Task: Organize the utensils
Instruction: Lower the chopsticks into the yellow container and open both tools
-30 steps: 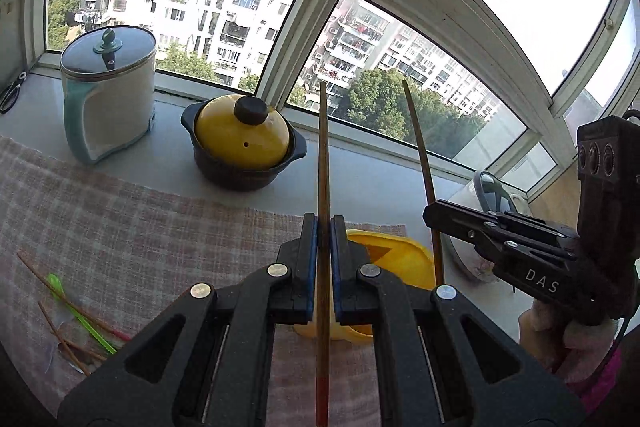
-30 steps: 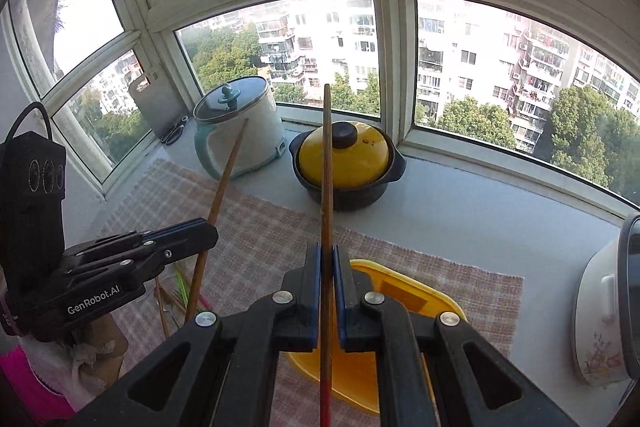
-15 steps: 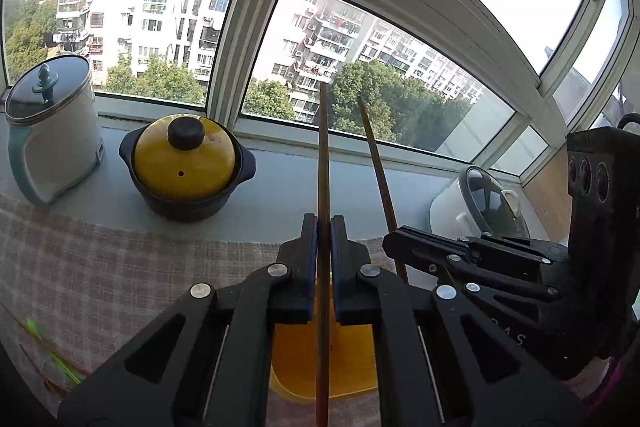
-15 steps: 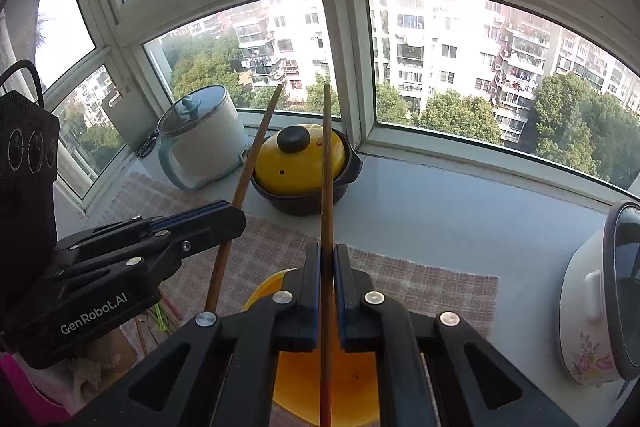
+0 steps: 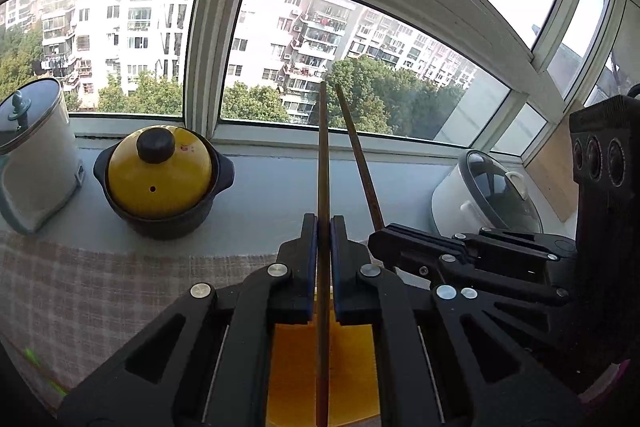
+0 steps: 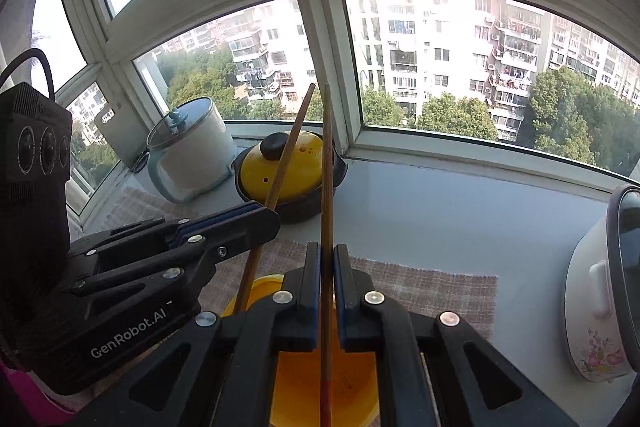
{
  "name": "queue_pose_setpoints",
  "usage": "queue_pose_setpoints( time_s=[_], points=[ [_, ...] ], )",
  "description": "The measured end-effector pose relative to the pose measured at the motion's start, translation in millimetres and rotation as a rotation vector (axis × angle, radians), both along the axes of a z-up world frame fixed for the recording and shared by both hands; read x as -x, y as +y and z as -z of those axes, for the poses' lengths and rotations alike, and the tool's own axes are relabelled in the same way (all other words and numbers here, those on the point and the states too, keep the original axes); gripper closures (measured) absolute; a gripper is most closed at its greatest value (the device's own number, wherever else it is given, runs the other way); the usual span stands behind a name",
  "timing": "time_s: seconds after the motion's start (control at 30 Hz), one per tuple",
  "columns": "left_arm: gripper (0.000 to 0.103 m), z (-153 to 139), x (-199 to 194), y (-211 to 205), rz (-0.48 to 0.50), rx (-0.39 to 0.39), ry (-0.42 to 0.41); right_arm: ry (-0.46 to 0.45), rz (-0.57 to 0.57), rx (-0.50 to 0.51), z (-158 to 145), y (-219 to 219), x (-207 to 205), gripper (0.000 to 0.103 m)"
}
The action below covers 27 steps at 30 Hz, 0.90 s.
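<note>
Both the left gripper and the right gripper are each clamping one long brown wooden chopstick above the yellow plastic tray, neither yet being deposited.

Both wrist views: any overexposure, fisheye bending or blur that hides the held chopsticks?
Left wrist view: sky pane blown white, window frame bowed by the fisheye, chopstick in the left tongs sharp. Right wrist view: upper panes washed out, corners dark, chopstick in the right tongs crisp, no motion blur.
</note>
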<state>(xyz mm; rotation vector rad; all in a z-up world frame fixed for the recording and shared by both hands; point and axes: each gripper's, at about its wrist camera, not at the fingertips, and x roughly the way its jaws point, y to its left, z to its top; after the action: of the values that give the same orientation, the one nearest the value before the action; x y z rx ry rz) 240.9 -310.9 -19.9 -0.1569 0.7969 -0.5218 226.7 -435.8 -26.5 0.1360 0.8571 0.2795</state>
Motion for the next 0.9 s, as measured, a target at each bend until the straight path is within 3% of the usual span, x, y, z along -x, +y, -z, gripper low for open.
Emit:
queue_pose_setpoints(
  time_s=[0.9],
  points=[
    [0.099,20,-14,6,0.028,0.006,0.073,0.039,0.024,0.009,30,-1,-18,0.1]
  ],
)
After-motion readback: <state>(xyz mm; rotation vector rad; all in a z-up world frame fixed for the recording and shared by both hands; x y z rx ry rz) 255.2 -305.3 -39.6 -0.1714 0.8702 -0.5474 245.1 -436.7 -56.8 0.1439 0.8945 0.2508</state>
